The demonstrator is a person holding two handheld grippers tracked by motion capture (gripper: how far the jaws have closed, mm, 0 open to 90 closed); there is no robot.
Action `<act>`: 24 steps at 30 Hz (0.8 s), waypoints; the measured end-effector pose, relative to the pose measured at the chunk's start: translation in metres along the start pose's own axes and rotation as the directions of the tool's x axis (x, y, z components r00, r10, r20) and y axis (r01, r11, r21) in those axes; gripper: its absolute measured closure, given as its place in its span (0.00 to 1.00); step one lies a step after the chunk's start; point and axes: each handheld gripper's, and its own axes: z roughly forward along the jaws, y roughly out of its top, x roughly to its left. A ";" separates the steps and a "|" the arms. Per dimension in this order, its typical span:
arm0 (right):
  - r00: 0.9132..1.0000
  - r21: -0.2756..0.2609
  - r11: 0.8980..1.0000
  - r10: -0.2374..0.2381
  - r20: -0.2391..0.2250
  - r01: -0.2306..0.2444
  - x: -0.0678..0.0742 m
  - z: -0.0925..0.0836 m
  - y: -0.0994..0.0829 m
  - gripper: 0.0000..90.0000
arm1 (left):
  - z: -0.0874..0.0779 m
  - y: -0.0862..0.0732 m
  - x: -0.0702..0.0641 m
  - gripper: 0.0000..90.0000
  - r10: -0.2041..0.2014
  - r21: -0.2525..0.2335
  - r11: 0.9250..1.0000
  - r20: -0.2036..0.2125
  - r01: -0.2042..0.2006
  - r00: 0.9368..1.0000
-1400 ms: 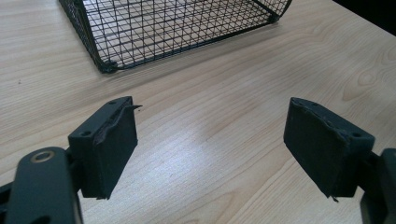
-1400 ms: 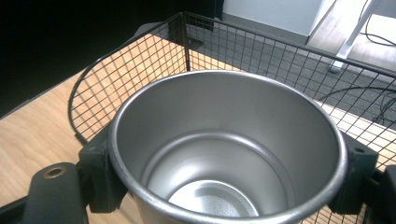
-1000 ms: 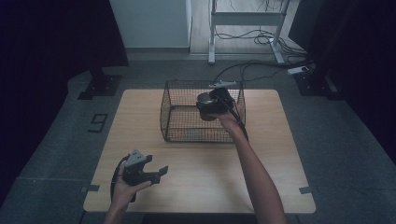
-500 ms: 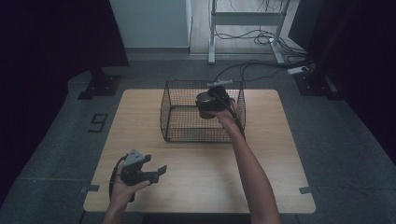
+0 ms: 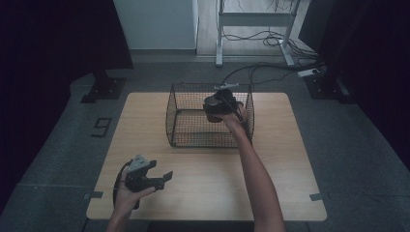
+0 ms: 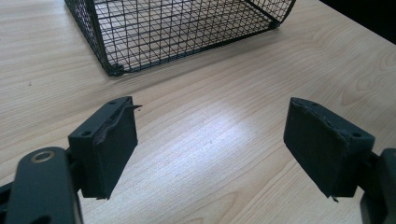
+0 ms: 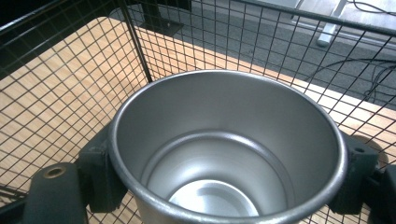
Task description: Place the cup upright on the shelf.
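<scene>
Wooden table (image 5: pixel 290 159) fills centre of high view. Black wire basket (image 5: pixel 186 121) sits on it, upper middle of frame. Steel cup (image 7: pixel 229 144), empty, upright, is inside the basket at its right end, above the basket floor. Right hand-held gripper (image 5: pixel 220 104) grasps the cup, jaws pressed on both sides of its rim. Left hand-held gripper (image 5: pixel 162 179), lower left of high view, is released, jaws wide apart over bare table.
</scene>
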 end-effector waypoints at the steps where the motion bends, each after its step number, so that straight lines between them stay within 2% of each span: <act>1: 1.000 0.001 1.000 0.002 0.002 -0.002 -0.001 0.002 0.000 0.20 | 0.000 0.000 0.000 0.20 -0.001 0.000 1.000 -0.001 0.001 1.000; 12: 1.000 0.050 0.999 0.008 0.028 -0.009 -0.008 0.020 -0.007 0.20 | 0.002 -0.001 0.001 0.20 -0.003 0.004 1.000 0.000 0.003 1.000; 24: 0.999 0.090 0.996 0.010 0.049 -0.015 -0.014 0.031 -0.011 0.20 | 0.002 -0.001 0.001 0.20 -0.002 0.006 1.000 0.000 0.002 1.000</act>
